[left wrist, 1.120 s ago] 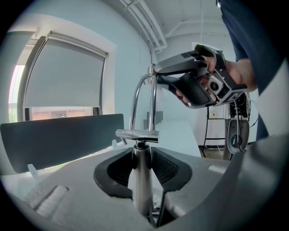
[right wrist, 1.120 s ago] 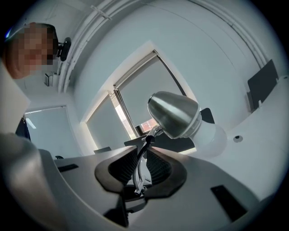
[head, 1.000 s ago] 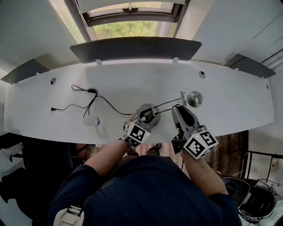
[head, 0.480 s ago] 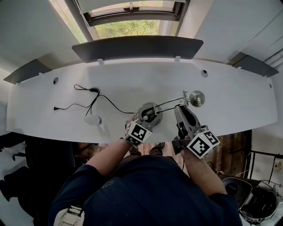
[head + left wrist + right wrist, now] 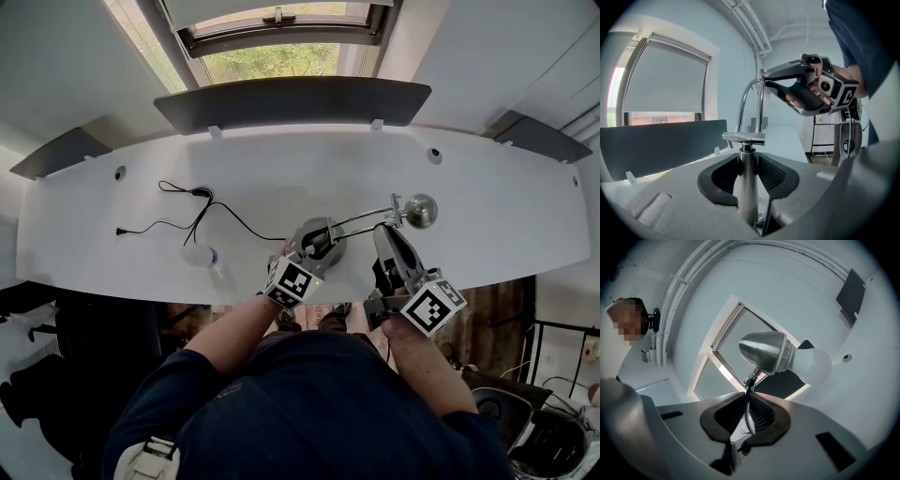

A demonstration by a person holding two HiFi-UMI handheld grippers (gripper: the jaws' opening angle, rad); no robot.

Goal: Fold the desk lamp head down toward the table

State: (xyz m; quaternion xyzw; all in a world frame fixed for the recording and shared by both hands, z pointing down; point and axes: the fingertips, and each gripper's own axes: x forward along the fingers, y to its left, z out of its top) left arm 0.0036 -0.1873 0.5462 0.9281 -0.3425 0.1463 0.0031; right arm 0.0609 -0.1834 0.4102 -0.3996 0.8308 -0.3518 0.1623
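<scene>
A chrome desk lamp stands at the white table's (image 5: 487, 216) front edge. Its round base (image 5: 330, 246) is partly hidden, and its thin arm (image 5: 361, 219) runs right to the lamp head (image 5: 420, 210). My left gripper (image 5: 311, 246) is shut on the upright post (image 5: 748, 180) just above the base. My right gripper (image 5: 386, 231) reaches level at the neck behind the head. In the right gripper view the metal shade (image 5: 764, 350) and white bulb (image 5: 813, 364) sit just past the jaws. The jaws (image 5: 749, 391) are closing, their tips touching the thin neck (image 5: 748, 385).
A black cable (image 5: 202, 212) loops across the table's left half, beside a small white object (image 5: 194, 255). A dark partition (image 5: 291, 99) lines the far edge below a window. In the left gripper view the right gripper (image 5: 806, 89) holds the top of the lamp arm.
The right gripper has rolled a little at the lamp's neck and its jaws have narrowed. The left gripper has stayed on the post.
</scene>
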